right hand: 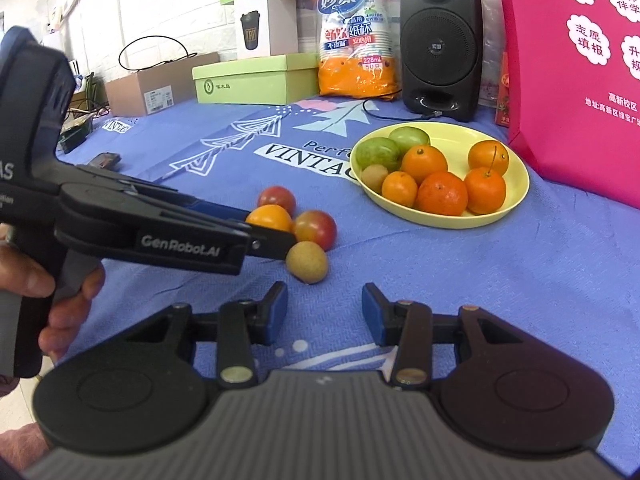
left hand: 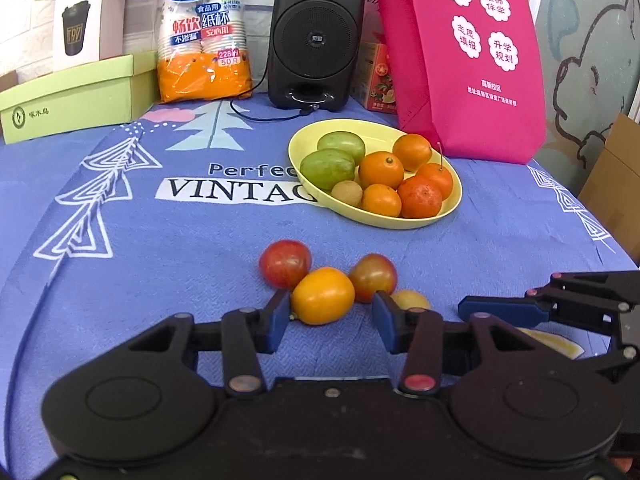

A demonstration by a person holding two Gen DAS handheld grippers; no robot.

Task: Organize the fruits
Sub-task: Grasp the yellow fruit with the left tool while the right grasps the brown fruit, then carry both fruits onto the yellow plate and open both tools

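From the left wrist camera, the left gripper (left hand: pixel 331 318) has its jaws spread wide on either side of an orange fruit (left hand: pixel 322 295) lying on the blue tablecloth (left hand: pixel 180 248); the left finger sits right against the fruit, the right finger stands apart from it. Just beyond are two red fruits (left hand: pixel 285 263), touching the orange one. A small yellowish fruit (left hand: pixel 410 300) peeks out behind the right finger. Further ahead and slightly right sits a yellow plate (left hand: pixel 454 204) holding two green fruits, five orange ones and a small tan one. The right gripper (left hand: pixel 500 312) enters from the right, low over the cloth; whether it is open cannot be told here.

From the right wrist camera, the right gripper (right hand: pixel 324 312) is open and holds nothing. The small yellowish fruit (right hand: pixel 307 262) lies just ahead of it. The left gripper (right hand: pixel 264 232) reaches in from the left, its tips at the orange fruit (right hand: pixel 269 218). The plate (right hand: pixel 516 200) lies ahead to the right.
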